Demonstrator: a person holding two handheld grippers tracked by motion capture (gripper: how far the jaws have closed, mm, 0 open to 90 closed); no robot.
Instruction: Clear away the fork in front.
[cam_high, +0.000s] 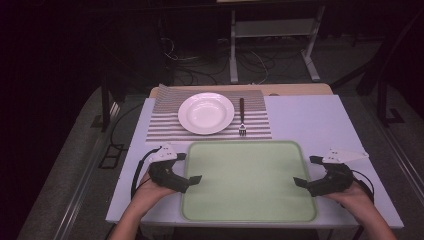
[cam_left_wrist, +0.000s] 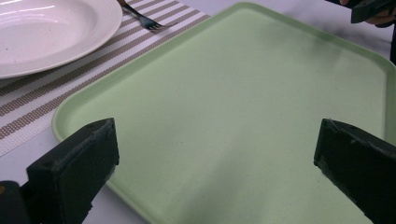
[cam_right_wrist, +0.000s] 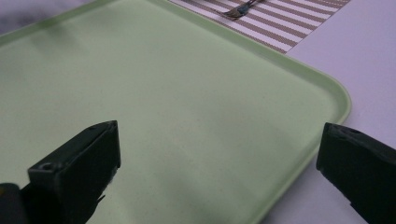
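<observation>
Holding both grippers wide open, nothing gripped: left gripper (cam_high: 189, 167) over the green tray's (cam_high: 250, 212) left edge, right gripper (cam_high: 306, 171) over its right edge. Tray sits at table (cam_high: 310, 120) front; plate (cam_high: 206, 113) & fork (cam_high: 242, 116) on striped mat (cam_high: 165, 122) behind.

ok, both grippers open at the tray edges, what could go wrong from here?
1. The left gripper and right gripper stand open at opposite sides of the green tray; uneven grips on its thin rim could tilt it or let it slip.
2. The tray's far edge lies close to the fork and striped placemat; pushing it forward may nudge them, perhaps the plate too.
</observation>
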